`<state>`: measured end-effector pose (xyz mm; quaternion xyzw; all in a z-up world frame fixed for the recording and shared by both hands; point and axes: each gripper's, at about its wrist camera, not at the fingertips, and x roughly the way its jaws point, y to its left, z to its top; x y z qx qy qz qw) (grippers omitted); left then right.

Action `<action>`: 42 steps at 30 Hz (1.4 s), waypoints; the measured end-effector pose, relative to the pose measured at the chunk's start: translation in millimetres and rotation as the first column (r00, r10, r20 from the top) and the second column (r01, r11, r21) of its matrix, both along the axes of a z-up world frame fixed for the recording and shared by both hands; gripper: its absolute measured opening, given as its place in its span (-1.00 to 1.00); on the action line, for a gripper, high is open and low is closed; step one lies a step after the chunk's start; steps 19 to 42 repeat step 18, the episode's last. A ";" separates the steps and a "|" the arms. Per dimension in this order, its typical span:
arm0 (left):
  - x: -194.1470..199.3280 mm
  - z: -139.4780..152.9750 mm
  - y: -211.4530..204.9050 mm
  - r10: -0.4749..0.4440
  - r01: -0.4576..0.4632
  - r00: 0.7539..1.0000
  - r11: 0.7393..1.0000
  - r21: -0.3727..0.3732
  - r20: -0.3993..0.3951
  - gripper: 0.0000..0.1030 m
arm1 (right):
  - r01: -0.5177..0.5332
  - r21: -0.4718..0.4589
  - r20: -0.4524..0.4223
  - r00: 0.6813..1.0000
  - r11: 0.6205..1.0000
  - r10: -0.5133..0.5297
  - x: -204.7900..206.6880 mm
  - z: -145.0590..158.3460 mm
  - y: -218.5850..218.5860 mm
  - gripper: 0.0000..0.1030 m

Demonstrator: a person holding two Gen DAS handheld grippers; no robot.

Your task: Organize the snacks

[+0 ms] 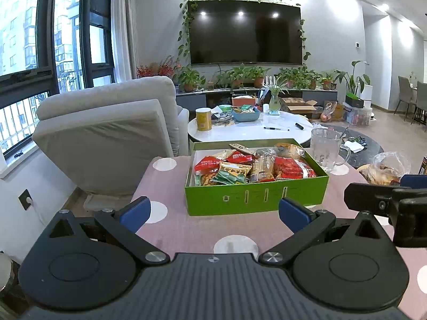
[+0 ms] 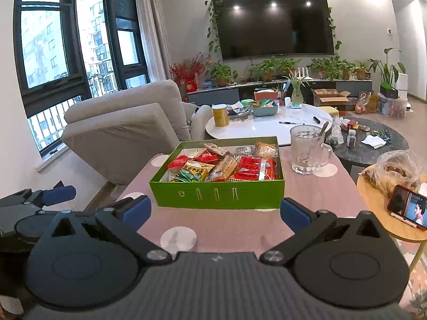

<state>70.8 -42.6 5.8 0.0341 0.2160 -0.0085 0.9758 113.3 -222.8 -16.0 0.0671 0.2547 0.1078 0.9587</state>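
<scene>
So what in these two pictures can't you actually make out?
- Green cardboard box of snack packets: the lower layers are buried under the top packets in both views.
- Packet print: too small and blurred to read.
- Clear plastic bag on the round wooden side table: its crinkled film blurs the contents.
- Red phone: cut off by the right wrist view's edge.
- Ribbed glass mug: frosted walls hide whether it holds liquid.
</scene>
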 end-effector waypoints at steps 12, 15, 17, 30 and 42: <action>-0.5 -1.0 -0.6 -0.006 0.006 1.000 1.000 -0.007 -0.003 1.00 | 0.014 0.007 -0.014 1.000 1.000 -0.014 -4.4 -2.1 0.1 0.26; -1.4 -1.5 -0.3 -0.006 0.006 1.000 1.000 -0.005 -0.004 1.00 | 0.011 0.005 -0.015 1.000 1.000 -0.011 -5.6 -1.8 1.0 0.26; -1.5 -1.5 -0.7 -0.006 0.006 1.000 1.000 -0.003 -0.006 1.00 | 0.012 0.003 -0.015 1.000 1.000 -0.012 -6.3 -1.5 1.6 0.26; -1.4 -1.4 -0.6 -0.005 0.005 1.000 1.000 -0.003 -0.007 1.00 | 0.011 0.003 -0.016 1.000 1.000 -0.011 -6.6 -1.3 1.9 0.26; -1.4 -1.4 -0.6 -0.005 0.005 1.000 1.000 -0.003 -0.007 1.00 | 0.011 0.003 -0.016 1.000 1.000 -0.011 -6.6 -1.3 1.9 0.26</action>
